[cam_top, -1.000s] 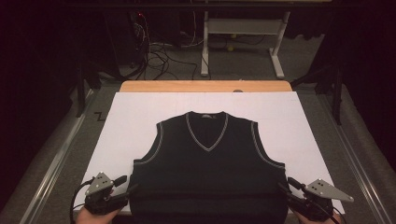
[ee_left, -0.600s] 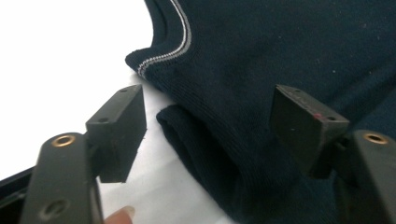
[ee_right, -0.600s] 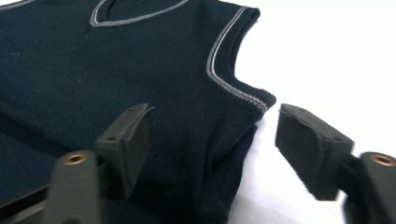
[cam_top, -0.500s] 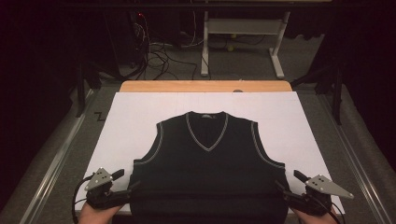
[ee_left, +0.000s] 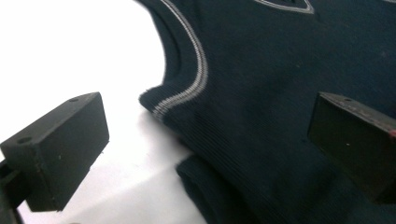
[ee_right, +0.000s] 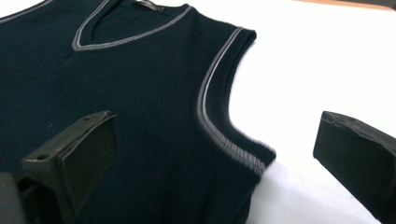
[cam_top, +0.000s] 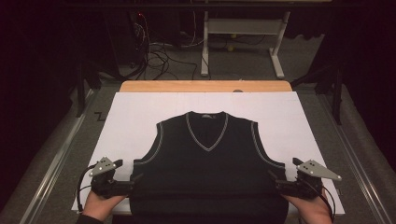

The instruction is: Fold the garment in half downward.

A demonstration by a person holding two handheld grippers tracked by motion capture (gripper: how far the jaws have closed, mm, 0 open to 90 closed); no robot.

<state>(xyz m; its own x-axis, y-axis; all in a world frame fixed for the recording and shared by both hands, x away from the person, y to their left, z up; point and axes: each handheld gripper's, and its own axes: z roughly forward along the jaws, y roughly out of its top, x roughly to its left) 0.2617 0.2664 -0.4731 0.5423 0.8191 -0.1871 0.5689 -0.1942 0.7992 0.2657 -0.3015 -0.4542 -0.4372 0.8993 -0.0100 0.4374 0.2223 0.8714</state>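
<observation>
While the vest (cam_top: pixel 208 172) lies flat on the white sheet (cam_top: pixel 135 116) that covers the tabletop (cam_top: pixel 205 86), its long axis runs from the near edge toward the far edge, with the V-neck (cam_top: pixel 207 132) pointing away from the person and the hem at the near side; it is a dark, sleeveless knit with fine ribbing, and pale grey piping traces the neck and both curved armholes; near the left armhole (ee_left: pixel 187 93), in the left gripper view, the lower cloth folds under into a soft rolled edge. At the vest's lower left corner sits the left claw (cam_top: pixel 133 183), its two black blocky jaws spread wide, one over the bare white sheet and one over the dark knit, gripping nothing; at the lower right corner sits the right claw (cam_top: pixel 274 183), its jaws likewise spread apart, one above the knit and one above the white sheet beside the right armhole (ee_right: pixel 219 116), holding nothing. Each claw carries a grey three-cornered plate, and a hand (cam_top: pixel 100 205) grips each from the bottom edge; the tabletop's wooden far rim shows beyond the sheet.
</observation>
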